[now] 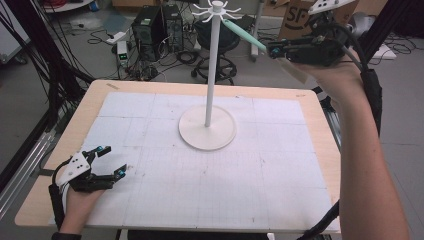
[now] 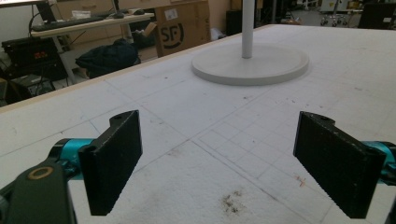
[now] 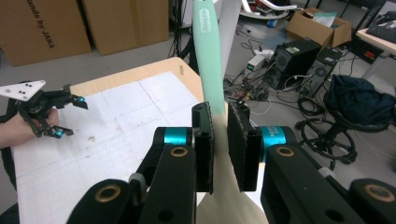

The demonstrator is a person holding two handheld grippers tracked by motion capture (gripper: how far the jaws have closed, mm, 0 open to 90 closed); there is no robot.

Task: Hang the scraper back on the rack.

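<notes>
Right gripper [image 1: 274, 50] is up high, jaws pinching a mint-handled spatula [image 1: 246, 36] whose tip reaches the hooks atop the white stand [image 1: 214, 65]. Left gripper [image 1: 111, 161] rests low on the desk [image 1: 280, 165], jaws spread wide, nothing between them

The left gripper [image 1: 113, 161] is resting low near the person's side, jaws spread wide apart. The right gripper [image 1: 274, 49] is raised high on an outstretched forearm, jaws clamping something between them.
</notes>
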